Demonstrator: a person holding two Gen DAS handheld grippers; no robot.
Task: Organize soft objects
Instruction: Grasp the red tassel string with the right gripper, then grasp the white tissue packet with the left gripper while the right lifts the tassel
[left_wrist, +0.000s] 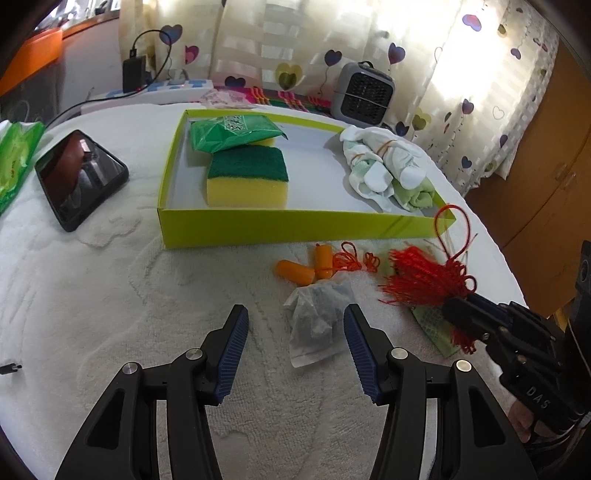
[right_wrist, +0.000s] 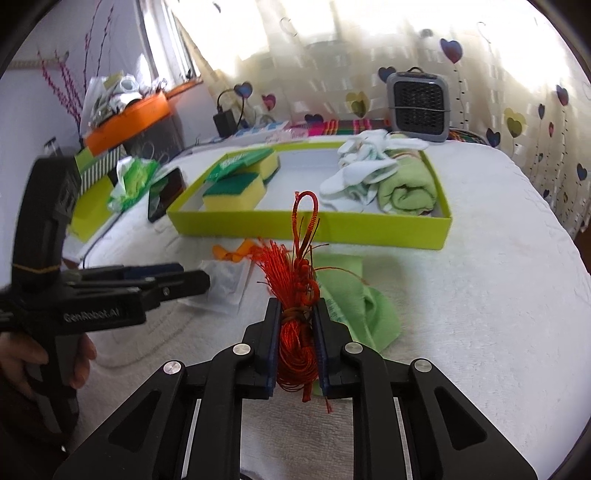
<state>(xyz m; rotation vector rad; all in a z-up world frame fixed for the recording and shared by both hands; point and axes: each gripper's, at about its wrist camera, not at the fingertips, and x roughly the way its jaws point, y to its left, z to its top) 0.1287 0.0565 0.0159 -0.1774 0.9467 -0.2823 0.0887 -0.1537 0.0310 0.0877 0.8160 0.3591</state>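
1. Two grippers work in front of the green tray (right_wrist: 310, 227)
2. Right gripper (right_wrist: 297, 314) clamps the red tassel (right_wrist: 295, 273)
3. Left gripper (left_wrist: 295, 332) spread wide beside the clear pouch (left_wrist: 317, 321)

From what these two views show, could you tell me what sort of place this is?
Probably a room in a home: heart-patterned curtains over a bright window, a small desktop fan, and a towel-covered table holding a lime-green tray of sponges and cloths.

There's a black phone (left_wrist: 81, 177) lying at 9 o'clock on the white tablecloth (left_wrist: 110, 302). A small grey fan (left_wrist: 364, 94) sits up at 1 o'clock, heart-print curtains (left_wrist: 461, 74) behind it, and a charger (left_wrist: 133, 74) at 11.
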